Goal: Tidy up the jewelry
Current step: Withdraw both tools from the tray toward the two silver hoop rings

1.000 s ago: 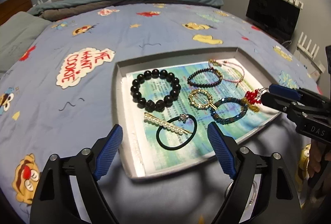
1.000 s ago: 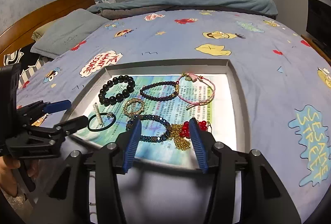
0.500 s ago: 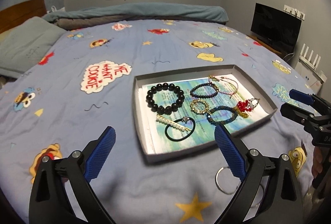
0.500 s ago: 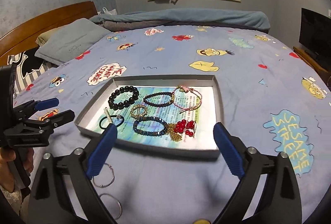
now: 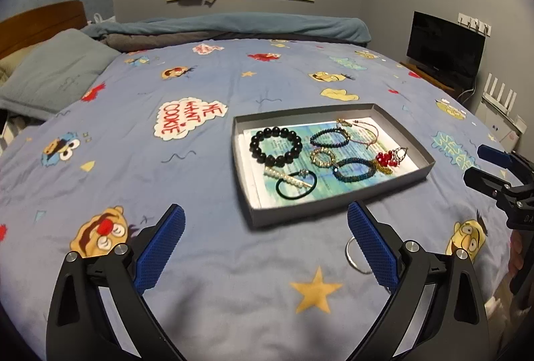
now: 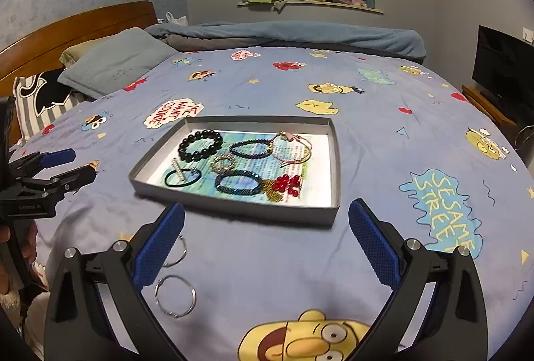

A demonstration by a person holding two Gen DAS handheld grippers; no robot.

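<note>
Hovering with jaws spread and empty, both the left gripper (image 5: 265, 247) and the right gripper (image 6: 266, 244) face the tray (image 6: 233, 207), where the loose metal rings (image 6: 175, 294) on the bedspread (image 5: 233, 277) arguably call for a low, centred pinch.

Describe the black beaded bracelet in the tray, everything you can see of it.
The black beaded bracelet is a closed ring of large, round, glossy black beads, all alike and set bead to bead, with no clasp visible. It lies flat on the printed blue-green paper that lines the grey tray, in the tray's far corner nearest the "WE WANT COOKIE" print. Neither gripper touches it. The pearl hair clip lies just below it; whether they touch is unclear.
</note>
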